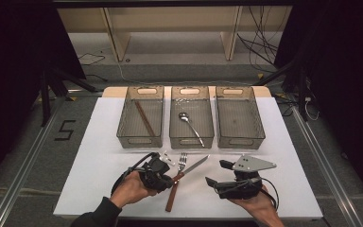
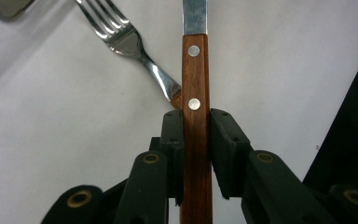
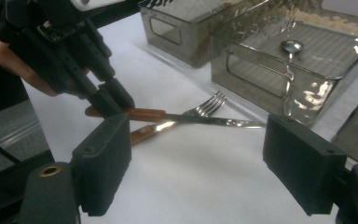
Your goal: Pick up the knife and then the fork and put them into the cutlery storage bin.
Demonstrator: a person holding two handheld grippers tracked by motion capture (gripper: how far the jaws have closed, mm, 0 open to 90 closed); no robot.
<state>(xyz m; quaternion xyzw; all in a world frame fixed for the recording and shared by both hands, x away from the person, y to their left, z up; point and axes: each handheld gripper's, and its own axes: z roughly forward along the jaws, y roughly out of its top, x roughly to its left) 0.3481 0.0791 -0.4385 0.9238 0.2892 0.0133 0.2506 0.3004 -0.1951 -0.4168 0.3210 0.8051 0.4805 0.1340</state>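
Note:
A knife (image 1: 194, 165) with a wooden handle (image 2: 196, 74) lies across a fork (image 1: 182, 161) on the white mat near the front edge. My left gripper (image 1: 170, 178) is shut on that handle, and both pads press its sides (image 2: 196, 119). The fork (image 2: 121, 39) has a wooden handle too and passes under the knife. From the right gripper view, the left gripper (image 3: 114, 100) clamps the knife (image 3: 205, 120) just above the fork (image 3: 207, 105). My right gripper (image 1: 216, 173) is open to the right of the knife, with nothing between its jaws (image 3: 203, 154).
Three clear bins stand in a row behind the cutlery. The left bin (image 1: 123, 126) holds a brown stick, the middle bin (image 1: 174, 126) holds a spoon (image 1: 189, 124), and the right bin (image 1: 260, 126) has nothing in it. The white mat (image 1: 99, 161) ends just in front of the hands.

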